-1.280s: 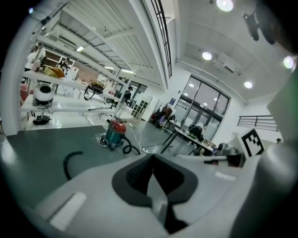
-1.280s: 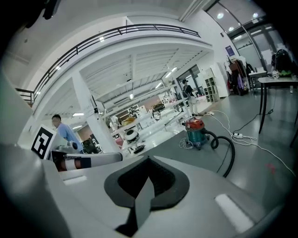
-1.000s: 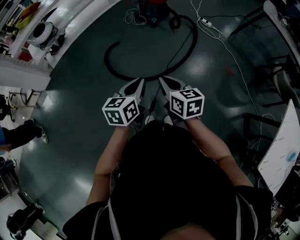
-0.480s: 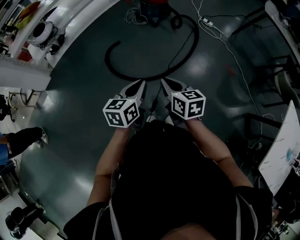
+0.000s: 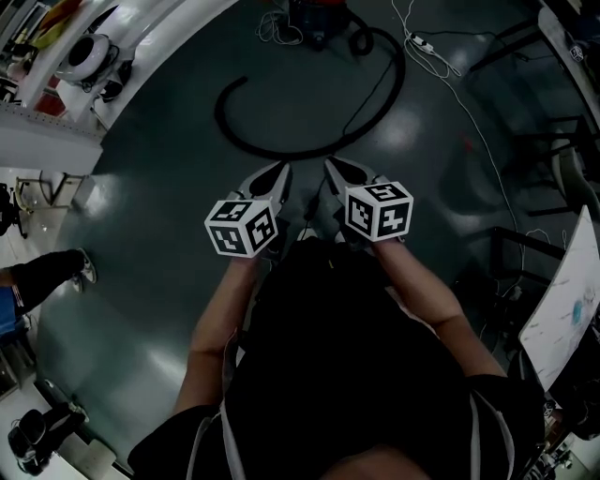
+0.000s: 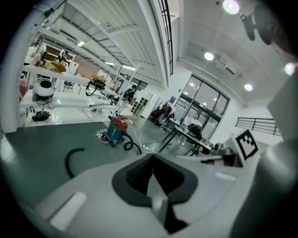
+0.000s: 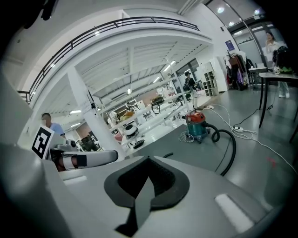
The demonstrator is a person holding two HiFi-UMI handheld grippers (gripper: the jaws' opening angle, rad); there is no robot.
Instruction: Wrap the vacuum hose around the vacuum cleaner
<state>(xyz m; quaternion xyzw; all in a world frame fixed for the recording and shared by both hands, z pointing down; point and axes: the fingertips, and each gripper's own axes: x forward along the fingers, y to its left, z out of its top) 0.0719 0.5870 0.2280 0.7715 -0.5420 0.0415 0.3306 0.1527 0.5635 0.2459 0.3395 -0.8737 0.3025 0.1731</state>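
Note:
A teal vacuum cleaner with a red top (image 6: 116,131) (image 7: 196,124) (image 5: 314,17) stands on the dark floor far ahead. Its black hose (image 5: 309,150) (image 7: 230,148) (image 6: 70,160) runs from it in a wide loop across the floor, ending in a free curled end at the left. My left gripper (image 5: 278,174) and right gripper (image 5: 333,171) are held side by side in front of the person, both shut and empty, well short of the hose. In each gripper view the jaws meet with nothing between them.
A white power cable (image 5: 450,89) trails over the floor to the right of the vacuum cleaner. White shelving (image 5: 122,56) runs along the left, tables and chairs (image 5: 553,150) stand at the right. A bystander's legs (image 5: 42,272) show at the far left.
Both grippers have edged forward toward the hose, and the vacuum cleaner sits a little higher in the head view. The bystander at the left has shifted.

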